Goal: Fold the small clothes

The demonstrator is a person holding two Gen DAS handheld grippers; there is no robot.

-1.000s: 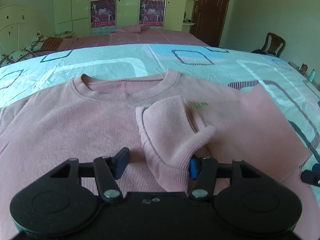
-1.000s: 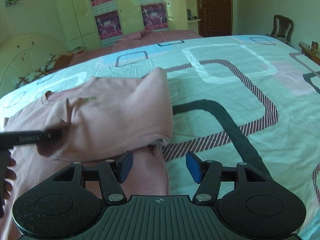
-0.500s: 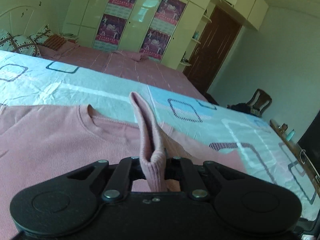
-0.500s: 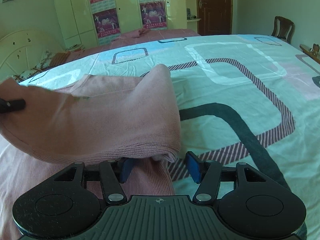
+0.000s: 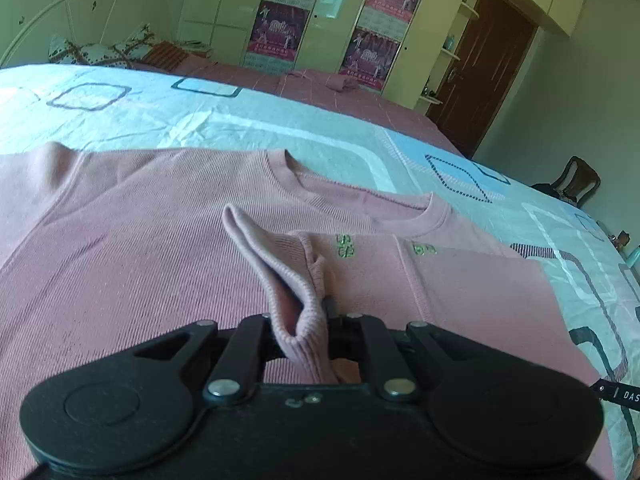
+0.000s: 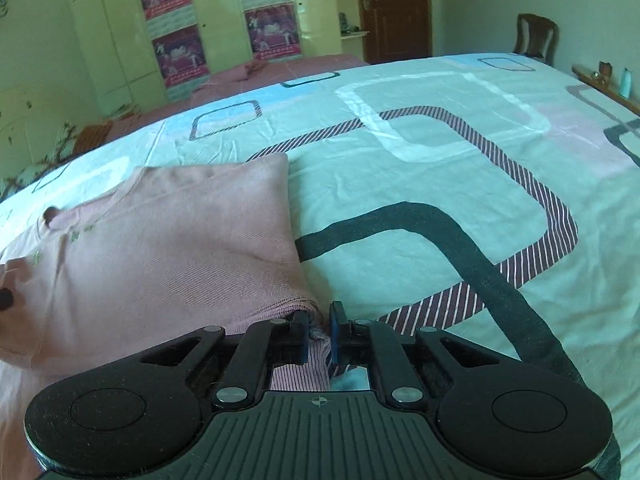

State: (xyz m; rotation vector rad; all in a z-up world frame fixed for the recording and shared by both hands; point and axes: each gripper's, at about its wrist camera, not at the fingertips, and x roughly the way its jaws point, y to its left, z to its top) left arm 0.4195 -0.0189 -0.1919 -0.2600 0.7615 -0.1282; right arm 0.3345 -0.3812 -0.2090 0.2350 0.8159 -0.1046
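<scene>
A pink sweater [image 5: 140, 260] lies flat on the bed, neckline away from me, its right side folded inward [image 5: 472, 280]. My left gripper [image 5: 308, 320] is shut on the ribbed cuff of a sleeve [image 5: 280, 280], which stands up from the jaws above the sweater's chest. In the right wrist view the same sweater [image 6: 160, 248] fills the left half. My right gripper [image 6: 320, 336] sits at its lower right corner, and its jaws are closing with the hem fabric pinched between the blue pads [image 6: 337, 332]. A dark tip of the left gripper [image 6: 5, 299] shows at the left edge.
The patterned mint bedsheet [image 6: 440, 184] stretches wide to the right of the sweater. A second bed with a pink cover [image 5: 320, 84] and pillows [image 5: 100, 48] stands behind. A wooden chair [image 6: 534, 36], a brown door [image 6: 394, 8] and a yellow wardrobe [image 6: 120, 32] line the walls.
The left gripper has shut on the sleeve cuff, lifted it and carried it across the sweater. The right gripper has moved onto the hem corner and its pads have come together on it.
</scene>
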